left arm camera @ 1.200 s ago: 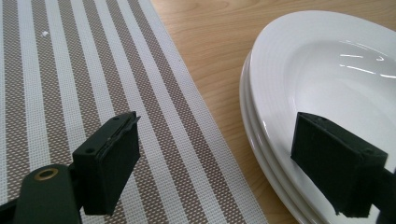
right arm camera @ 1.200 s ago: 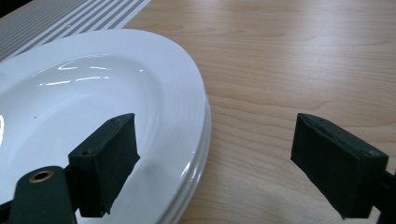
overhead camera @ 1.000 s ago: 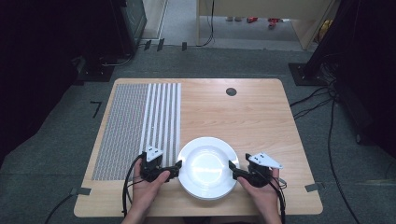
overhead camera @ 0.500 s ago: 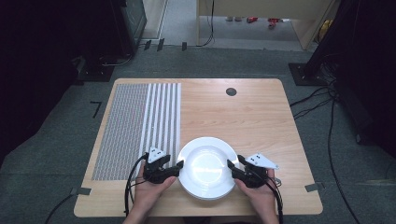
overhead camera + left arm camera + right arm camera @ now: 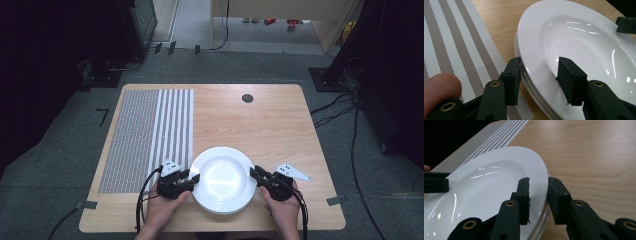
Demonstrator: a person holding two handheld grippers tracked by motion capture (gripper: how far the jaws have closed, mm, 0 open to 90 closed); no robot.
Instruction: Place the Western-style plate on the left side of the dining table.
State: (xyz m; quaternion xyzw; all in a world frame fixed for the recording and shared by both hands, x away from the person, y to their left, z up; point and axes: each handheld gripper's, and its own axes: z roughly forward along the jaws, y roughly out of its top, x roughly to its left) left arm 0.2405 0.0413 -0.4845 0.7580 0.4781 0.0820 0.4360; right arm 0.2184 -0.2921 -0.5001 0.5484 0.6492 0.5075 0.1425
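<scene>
The wooden table carries a striped woven placemat along its left part. Near the front edge, just right of the mat, sits a stack of white plates. The left claw straddles the stack's left rim, its jaws having just been closing; in the left gripper view a gap shows beside the inner pad, so a firm pinch cannot be told. The right claw has also been closing and straddles the right rim, its pads close against the top plate's edge.
</scene>
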